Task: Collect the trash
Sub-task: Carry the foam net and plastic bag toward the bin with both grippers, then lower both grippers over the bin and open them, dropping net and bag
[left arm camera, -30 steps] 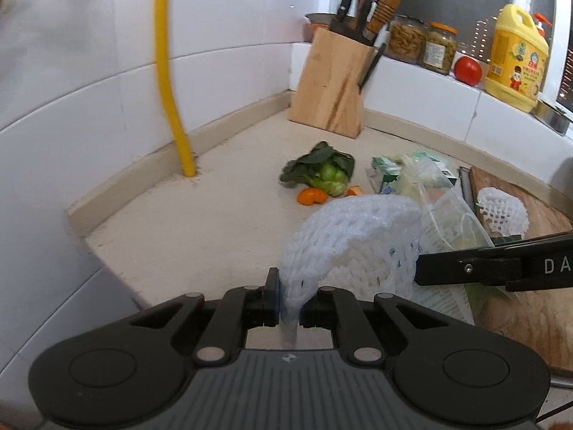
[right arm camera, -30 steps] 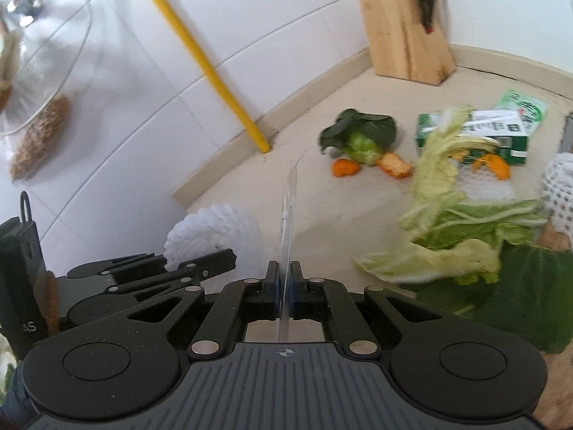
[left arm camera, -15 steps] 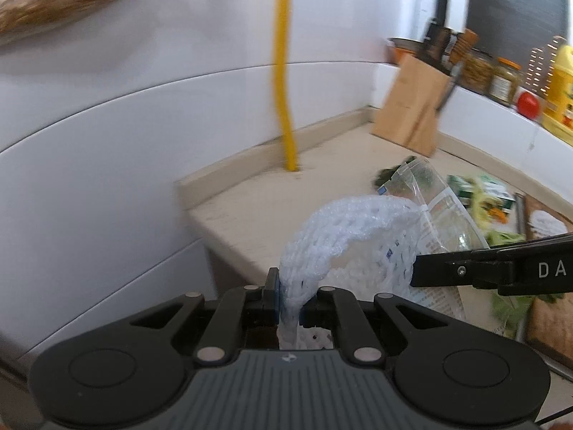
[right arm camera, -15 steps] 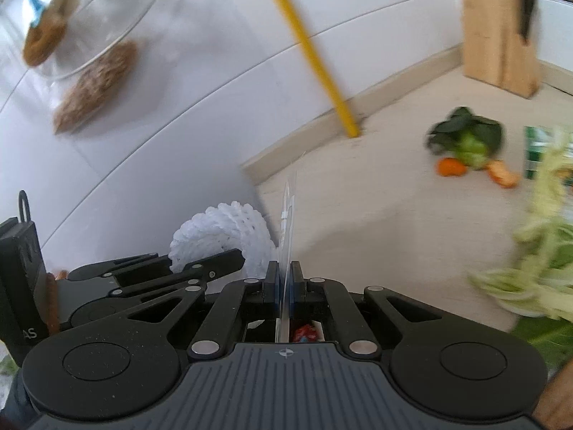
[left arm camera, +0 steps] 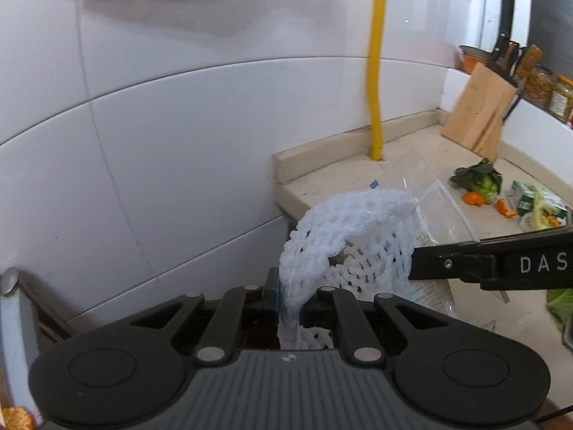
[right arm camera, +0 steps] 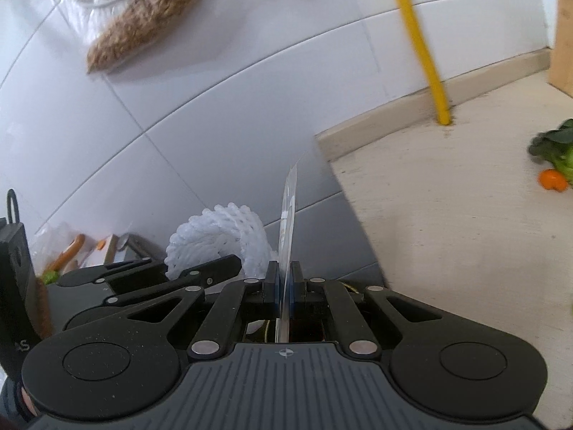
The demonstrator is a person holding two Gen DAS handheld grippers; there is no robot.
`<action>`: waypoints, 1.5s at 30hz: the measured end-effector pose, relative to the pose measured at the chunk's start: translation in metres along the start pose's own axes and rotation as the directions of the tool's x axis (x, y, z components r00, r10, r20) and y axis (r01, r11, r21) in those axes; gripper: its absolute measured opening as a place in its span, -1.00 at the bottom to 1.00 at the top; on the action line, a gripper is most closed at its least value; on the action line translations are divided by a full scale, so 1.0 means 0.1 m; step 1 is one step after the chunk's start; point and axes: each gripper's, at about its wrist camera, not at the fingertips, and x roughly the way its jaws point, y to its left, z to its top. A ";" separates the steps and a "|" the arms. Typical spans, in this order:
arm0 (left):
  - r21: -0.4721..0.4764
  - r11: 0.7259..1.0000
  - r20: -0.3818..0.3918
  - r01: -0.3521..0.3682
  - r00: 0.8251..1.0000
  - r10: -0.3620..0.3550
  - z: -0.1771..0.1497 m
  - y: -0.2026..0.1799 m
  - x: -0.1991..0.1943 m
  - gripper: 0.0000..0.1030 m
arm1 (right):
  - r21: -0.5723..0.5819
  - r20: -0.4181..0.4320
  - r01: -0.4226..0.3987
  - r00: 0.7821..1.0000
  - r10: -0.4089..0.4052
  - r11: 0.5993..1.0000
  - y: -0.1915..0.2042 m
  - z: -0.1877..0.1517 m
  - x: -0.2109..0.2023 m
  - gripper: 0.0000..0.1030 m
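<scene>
Both grippers are clamped: the left gripper (left arm camera: 289, 301) pinches a white foam net (left arm camera: 343, 236), the right gripper (right arm camera: 285, 286) a clear plastic bag (right arm camera: 289, 215), both past the counter edge (right arm camera: 343, 193) beside the tiled wall (left arm camera: 161, 143).

Two close wrist views, both facing yellow pipe (left arm camera: 376, 71), countertop (right arm camera: 447, 222) corner.

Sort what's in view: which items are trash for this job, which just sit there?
Job:
white foam fruit net, shut in left tongs
clear plastic bag, shut in right tongs
orange peel
vegetable scraps

Lying about:
knife block
yellow pipe
jars
</scene>
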 end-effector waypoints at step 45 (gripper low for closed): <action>-0.062 0.977 -0.390 -0.206 0.906 0.166 -0.36 0.82 1.35 -0.53 | -0.008 -0.260 0.100 0.960 -0.099 0.995 -0.03 -0.14 2.09 -0.59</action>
